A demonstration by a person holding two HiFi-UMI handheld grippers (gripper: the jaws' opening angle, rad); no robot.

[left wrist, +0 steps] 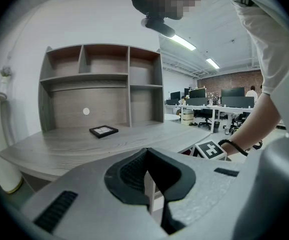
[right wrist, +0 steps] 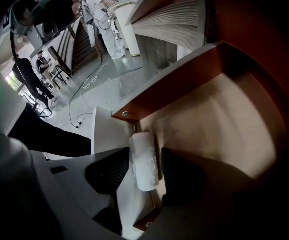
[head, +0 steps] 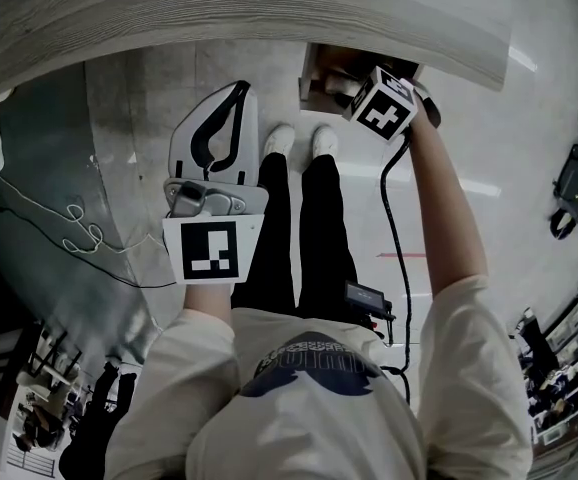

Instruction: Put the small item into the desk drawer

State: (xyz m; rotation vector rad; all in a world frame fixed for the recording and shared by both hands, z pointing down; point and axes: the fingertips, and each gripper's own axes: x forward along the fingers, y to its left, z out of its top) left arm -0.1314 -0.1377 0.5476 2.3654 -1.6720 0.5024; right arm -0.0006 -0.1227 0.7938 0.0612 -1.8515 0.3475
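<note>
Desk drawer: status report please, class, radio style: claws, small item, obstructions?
Left claw shut, empty. Right claw open, pointing into the open brown wooden desk drawer. Small white cylindrical roll between its jaws, not pinched. Nothing in the way visible.

Pale short-sleeved T-shirt [head: 309, 418] with a dark print [head: 314, 368] on the chest, black trousers [head: 329, 238], white shoes [head: 279, 140], a dark band [left wrist: 230, 145] on the right wrist. The left gripper [left wrist: 152, 176] and right gripper [right wrist: 145, 156] have light grey shells and black ribbed pads [right wrist: 109, 171]; each bears a cube [head: 382, 105] with black-and-white square markers. A black cable [head: 394, 218] runs from the right one to a small black box [head: 367, 295] at the hip
</note>
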